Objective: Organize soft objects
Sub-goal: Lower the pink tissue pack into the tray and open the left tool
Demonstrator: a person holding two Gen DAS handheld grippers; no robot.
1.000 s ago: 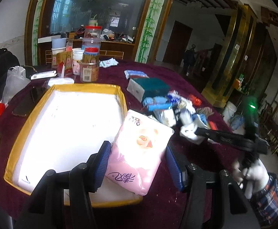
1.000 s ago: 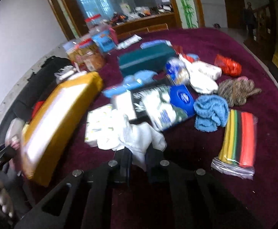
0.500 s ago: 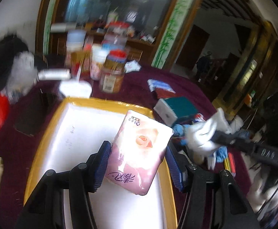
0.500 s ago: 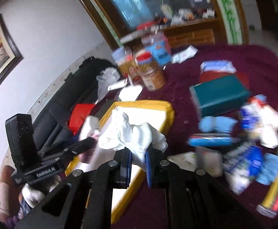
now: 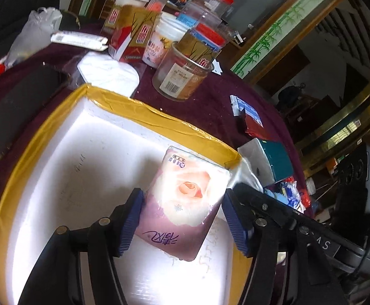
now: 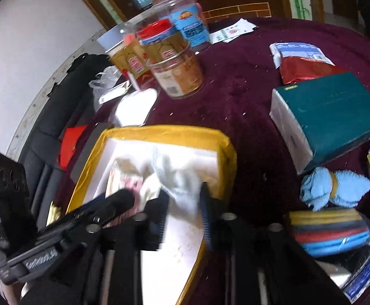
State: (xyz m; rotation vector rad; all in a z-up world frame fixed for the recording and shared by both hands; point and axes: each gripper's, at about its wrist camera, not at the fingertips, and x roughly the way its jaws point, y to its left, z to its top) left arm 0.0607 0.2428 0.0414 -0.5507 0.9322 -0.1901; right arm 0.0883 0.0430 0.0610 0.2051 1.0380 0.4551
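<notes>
Left gripper [image 5: 182, 222]: jaws just opening, tissue pack [image 5: 185, 208] between them, inside the yellow-rimmed white tray [image 5: 159, 119]. Right gripper [image 6: 183, 217]: jaws just opening, white cloth [image 6: 180, 178] between them over the tray's 3 o'clock side. Teal box [image 6: 337, 111] on tabletop [image 6: 235, 96] at 2 o'clock

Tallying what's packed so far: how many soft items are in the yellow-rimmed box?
2: a pink tissue pack between the left hand-held gripper's pads, and a white cloth at the right hand-held gripper. Others may be hidden.

Glossy plastic tissue pack [image 5: 185, 203], plush maroon tablecloth [image 6: 248, 101]
</notes>
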